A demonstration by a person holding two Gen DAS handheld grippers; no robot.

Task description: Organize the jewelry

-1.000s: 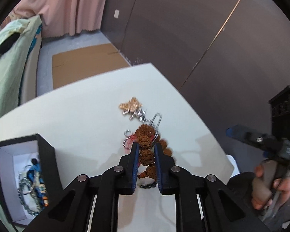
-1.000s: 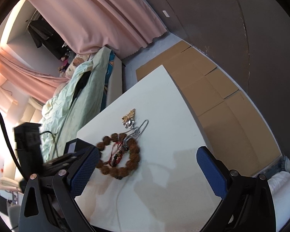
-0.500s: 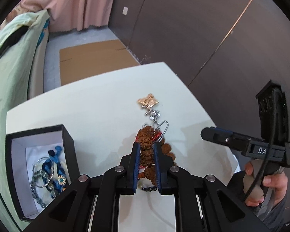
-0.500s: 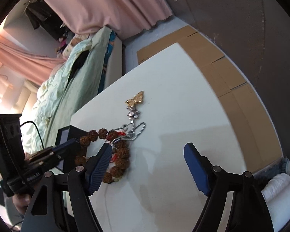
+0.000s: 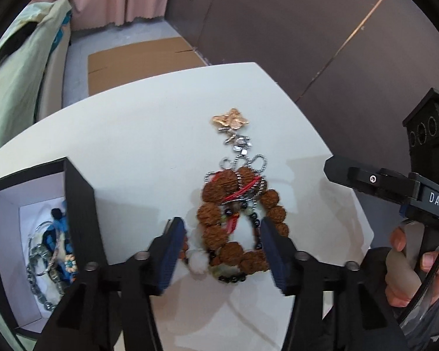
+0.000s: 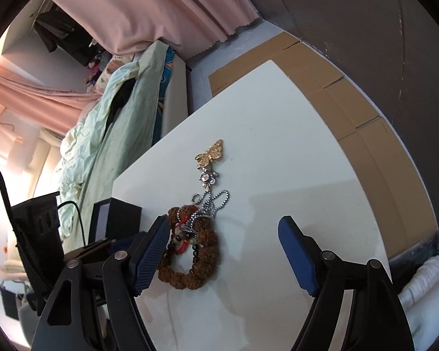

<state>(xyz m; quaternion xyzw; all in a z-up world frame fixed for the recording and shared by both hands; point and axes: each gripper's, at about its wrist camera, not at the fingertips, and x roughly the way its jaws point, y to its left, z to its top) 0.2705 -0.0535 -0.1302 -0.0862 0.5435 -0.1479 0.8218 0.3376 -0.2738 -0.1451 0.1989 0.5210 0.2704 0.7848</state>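
The left tongs (image 5: 221,251), clenched on the brown bead bracelet (image 5: 240,222) a second ago, are now released, so it lies tangled on the counter (image 5: 137,134) near its right edge, not in the black box (image 5: 79,213); the right tongs (image 6: 222,251) hang released.

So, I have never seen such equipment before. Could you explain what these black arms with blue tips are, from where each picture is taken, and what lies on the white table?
There is no robot here. A person holds one hand-held gripper in each hand, and each carries a wide-angle camera that looks along its two fingers. One picture comes from the left gripper, the other from the right gripper. The blue parts are the finger pads.

On the white table lies a tangle of jewelry: a brown bead bracelet, a silver chain and a gold butterfly brooch. At the left stands a black box with other jewelry inside.

Both grippers are open and hold nothing. The left one has its fingers on either side of the bracelet. The person's hand on the right gripper's handle shows in the left picture.
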